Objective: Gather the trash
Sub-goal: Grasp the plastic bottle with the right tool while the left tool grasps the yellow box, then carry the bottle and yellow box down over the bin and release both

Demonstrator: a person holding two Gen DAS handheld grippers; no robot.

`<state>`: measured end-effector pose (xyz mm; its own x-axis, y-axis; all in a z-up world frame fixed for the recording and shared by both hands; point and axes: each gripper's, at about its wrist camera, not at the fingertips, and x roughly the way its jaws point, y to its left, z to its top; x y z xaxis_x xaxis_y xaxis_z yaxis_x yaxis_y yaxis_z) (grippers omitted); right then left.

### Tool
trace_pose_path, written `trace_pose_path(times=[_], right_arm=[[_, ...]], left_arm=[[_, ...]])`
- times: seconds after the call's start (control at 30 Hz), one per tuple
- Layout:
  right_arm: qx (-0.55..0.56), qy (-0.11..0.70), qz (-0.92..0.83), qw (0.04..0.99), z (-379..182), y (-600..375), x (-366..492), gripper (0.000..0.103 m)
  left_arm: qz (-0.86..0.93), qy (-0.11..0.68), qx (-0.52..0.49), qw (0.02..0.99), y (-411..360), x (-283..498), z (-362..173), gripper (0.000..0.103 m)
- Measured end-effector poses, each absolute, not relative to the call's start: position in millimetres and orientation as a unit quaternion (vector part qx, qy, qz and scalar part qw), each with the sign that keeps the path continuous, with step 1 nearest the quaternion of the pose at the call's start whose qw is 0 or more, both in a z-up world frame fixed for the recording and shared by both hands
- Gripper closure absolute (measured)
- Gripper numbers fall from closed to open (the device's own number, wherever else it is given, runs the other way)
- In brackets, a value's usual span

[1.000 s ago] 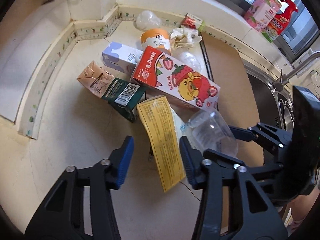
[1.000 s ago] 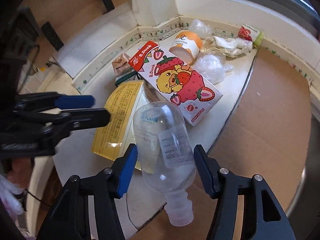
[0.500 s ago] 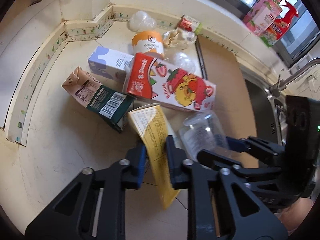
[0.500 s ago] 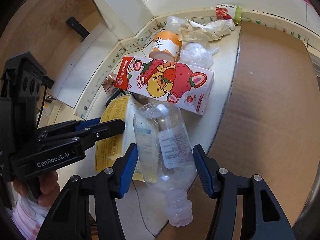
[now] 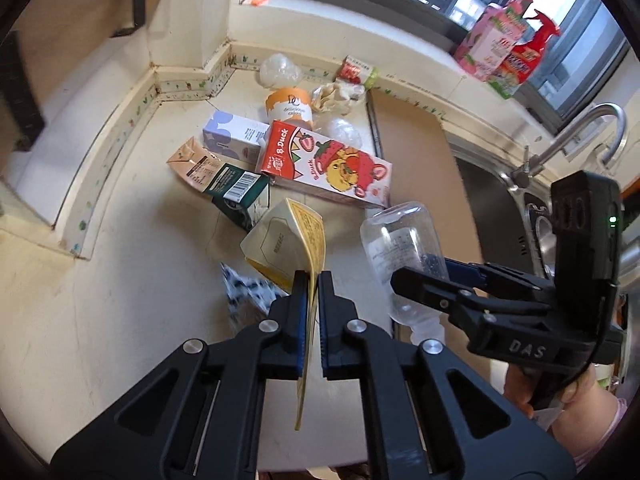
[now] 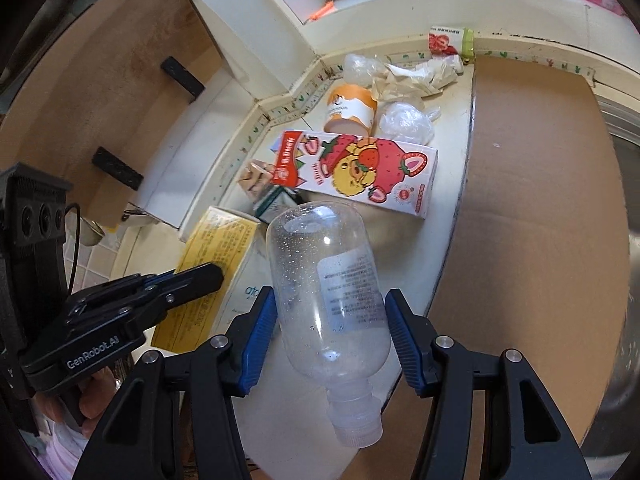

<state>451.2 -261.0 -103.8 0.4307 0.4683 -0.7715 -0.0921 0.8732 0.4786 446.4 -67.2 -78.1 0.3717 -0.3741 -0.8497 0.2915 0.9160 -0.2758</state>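
Note:
My left gripper (image 5: 314,282) is shut on the thin edge of a flattened yellow carton (image 5: 290,240), which hangs lifted off the cream counter (image 5: 132,280). In the right wrist view the same left gripper (image 6: 204,276) pinches the yellow carton (image 6: 216,248) at lower left. My right gripper (image 6: 330,300) is shut on a clear empty plastic bottle (image 6: 324,276), its blue pads pressed on both sides and its capped neck pointing back toward the camera. From the left wrist view the bottle (image 5: 400,240) sits in the right gripper (image 5: 420,276), off the counter.
More trash lies in the counter's corner: a strawberry carton (image 5: 328,168), a green-and-tan carton (image 5: 224,178), a purple-white box (image 5: 234,138), an orange cup (image 5: 290,106), crumpled paper (image 5: 336,96) and plastic bags. A cardboard sheet (image 5: 412,152) borders the sink (image 5: 500,208) and faucet (image 5: 576,132).
The left jaws closed on the yellow carton's edge and lifted it off the counter. The right gripper rose and rolled with the bottle still in it.

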Motion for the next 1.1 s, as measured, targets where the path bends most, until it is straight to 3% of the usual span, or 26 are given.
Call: trace_pose_path(times=[0.53, 1.1], right_arm=[[0.200, 0.454, 0.142, 0.857, -44.7, -222.9, 297.3, 0.048], [0.224, 0.457, 0.096, 0.856, -52.0, -194.6, 99.8, 0.048]], left_arm=[[-0.273, 0.478, -0.011, 0.835, -20.8, 290.2, -7.2, 0.100], [-0.305, 0.494, 0.054, 0.813, -12.2, 153.0, -29.6, 0.100]])
